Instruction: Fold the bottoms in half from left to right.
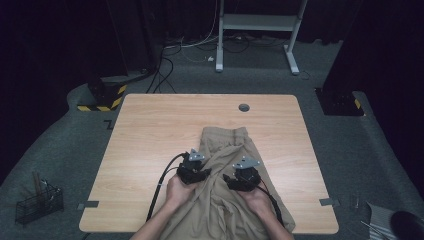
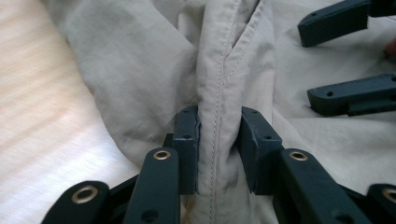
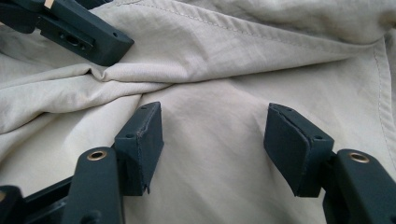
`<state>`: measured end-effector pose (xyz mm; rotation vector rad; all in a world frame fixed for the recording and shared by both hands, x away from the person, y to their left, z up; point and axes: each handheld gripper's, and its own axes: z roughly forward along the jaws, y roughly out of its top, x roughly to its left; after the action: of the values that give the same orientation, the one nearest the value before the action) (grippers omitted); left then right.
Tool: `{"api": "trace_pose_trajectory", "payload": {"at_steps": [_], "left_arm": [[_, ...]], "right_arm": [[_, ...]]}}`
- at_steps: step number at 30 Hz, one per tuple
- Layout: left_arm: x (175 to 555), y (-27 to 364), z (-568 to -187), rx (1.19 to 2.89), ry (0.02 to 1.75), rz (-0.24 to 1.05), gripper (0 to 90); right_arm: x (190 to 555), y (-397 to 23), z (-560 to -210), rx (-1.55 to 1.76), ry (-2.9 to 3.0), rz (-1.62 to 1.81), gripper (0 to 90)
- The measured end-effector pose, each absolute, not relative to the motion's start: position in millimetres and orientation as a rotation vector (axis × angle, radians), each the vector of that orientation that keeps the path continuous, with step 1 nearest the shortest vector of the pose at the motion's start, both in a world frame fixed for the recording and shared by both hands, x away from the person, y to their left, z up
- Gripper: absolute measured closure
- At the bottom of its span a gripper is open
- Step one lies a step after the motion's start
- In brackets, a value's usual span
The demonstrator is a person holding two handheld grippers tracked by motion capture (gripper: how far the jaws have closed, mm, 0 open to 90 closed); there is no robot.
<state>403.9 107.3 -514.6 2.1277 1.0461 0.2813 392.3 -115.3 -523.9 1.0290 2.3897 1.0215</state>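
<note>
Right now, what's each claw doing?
Left gripper: closed on a stitched fold of the beige trousers.
Right gripper: open, over the trousers.

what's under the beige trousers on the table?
The beige cotton trousers lie directly on the light wooden tabletop, with bare wood beside them in the left gripper view. Anything beneath the crumpled fabric is covered. The left gripper pinches a stitched fold.

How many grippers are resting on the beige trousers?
2. The left gripper pinches a stitched fold of the trousers; the right gripper sits open on the cloth beside it.
</note>
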Motion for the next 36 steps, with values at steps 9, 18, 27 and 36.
{"api": "trace_pose_trajectory", "payload": {"at_steps": [9,18,27,36], "left_arm": [[437,121,-513,2.117,1.109,0.304,73.4],[455,132,-509,2.107,1.146,0.299,66.4],[415,155,-489,2.044,1.076,0.230,48.5],[398,146,-511,2.113,1.107,0.310,59.9]], "right_arm": [[419,-96,-524,1.055,2.369,1.015,37.5],[444,-83,-520,1.096,2.385,0.983,40.3],[406,-109,-504,1.059,2.416,1.039,40.0],[390,-115,-520,1.030,2.437,0.989,40.5]]}}
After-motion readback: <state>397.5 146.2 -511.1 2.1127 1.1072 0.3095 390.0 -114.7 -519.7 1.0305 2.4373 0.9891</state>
